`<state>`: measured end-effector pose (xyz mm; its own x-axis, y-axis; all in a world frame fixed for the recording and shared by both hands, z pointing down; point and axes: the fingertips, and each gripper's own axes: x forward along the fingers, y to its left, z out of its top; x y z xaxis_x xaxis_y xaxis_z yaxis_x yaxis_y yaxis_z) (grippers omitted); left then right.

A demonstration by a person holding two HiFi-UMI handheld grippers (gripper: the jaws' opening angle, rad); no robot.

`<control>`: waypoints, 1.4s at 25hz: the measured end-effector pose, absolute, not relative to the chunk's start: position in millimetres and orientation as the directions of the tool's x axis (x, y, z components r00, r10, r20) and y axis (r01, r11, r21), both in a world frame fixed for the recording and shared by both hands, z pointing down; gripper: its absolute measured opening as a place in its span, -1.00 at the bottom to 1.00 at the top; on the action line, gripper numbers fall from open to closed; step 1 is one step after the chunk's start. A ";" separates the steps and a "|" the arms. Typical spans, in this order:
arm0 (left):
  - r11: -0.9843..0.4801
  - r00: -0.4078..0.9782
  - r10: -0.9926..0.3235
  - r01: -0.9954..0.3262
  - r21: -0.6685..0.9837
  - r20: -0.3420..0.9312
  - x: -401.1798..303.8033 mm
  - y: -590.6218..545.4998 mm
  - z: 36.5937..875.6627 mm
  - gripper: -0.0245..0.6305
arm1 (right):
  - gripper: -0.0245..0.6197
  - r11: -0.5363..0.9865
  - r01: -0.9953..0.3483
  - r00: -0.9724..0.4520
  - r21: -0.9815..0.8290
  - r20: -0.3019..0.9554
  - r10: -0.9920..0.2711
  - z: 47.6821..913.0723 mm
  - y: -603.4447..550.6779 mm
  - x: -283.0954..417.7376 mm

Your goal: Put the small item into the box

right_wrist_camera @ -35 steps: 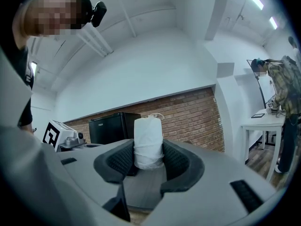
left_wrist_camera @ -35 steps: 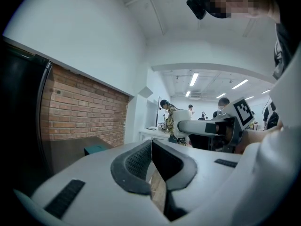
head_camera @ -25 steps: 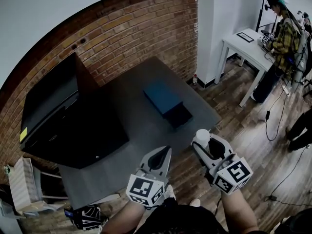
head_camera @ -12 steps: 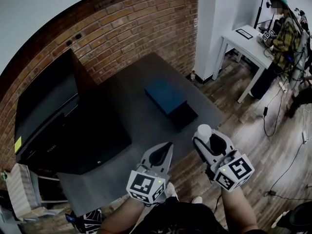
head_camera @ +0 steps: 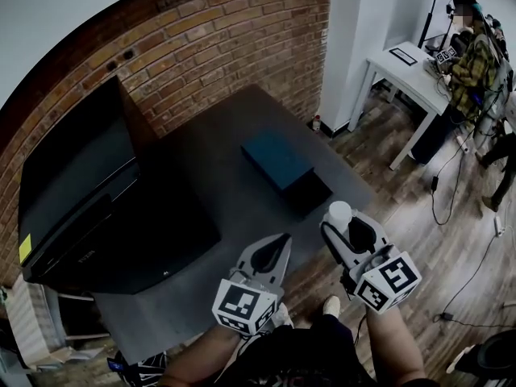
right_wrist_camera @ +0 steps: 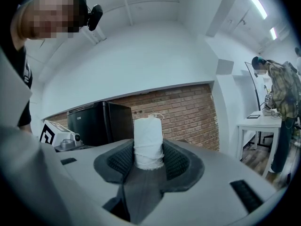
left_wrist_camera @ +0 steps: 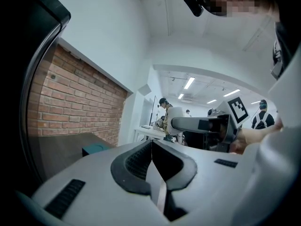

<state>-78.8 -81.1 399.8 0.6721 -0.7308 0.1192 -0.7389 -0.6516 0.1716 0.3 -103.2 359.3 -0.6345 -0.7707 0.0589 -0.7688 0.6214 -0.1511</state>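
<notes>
One small white thread-wound roll (right_wrist_camera: 148, 142) stood upright, pinched between the ribbed pads of the right gripper (head_camera: 342, 226), its jaws set fairly wide around it, up in the air just off the near edge of the dark grey table (head_camera: 218, 176). The teal rectangular box (head_camera: 278, 160) lay on that table, near the roll but apart from it. The left gripper (head_camera: 276, 244) hung alongside, jaws pressed together on nothing, with a big black cabinet (head_camera: 105, 192) and red brick wall (head_camera: 201, 47) beyond.

The box (head_camera: 278, 160) sits on the table (head_camera: 211, 185), cabinet (head_camera: 89, 192) at its left, brick wall (head_camera: 218, 47) behind.
</notes>
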 end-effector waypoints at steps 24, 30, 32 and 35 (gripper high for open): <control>-0.523 0.539 -0.830 -0.842 0.134 0.144 -60.8 -152.5 408.0 -0.82 | -0.32 0.715 -0.677 -0.735 -0.176 0.112 -0.668 385.7 -199.2 24.1; -0.515 0.530 -0.833 -0.848 0.127 0.158 -46.5 -167.0 420.0 -0.82 | -0.32 0.728 -0.664 -0.747 -0.168 0.151 -0.647 401.1 -221.7 34.4; -0.514 0.529 -0.832 -0.848 0.127 0.166 -42.7 -171.4 425.9 -0.82 | -0.32 0.734 -0.658 -0.753 -0.168 0.165 -0.637 408.8 -228.5 35.7; -0.506 0.523 -0.832 -0.852 0.137 0.182 -40.7 -176.3 434.5 -0.82 | -0.32 0.744 -0.647 -0.761 -0.167 0.192 -0.620 420.5 -237.3 34.9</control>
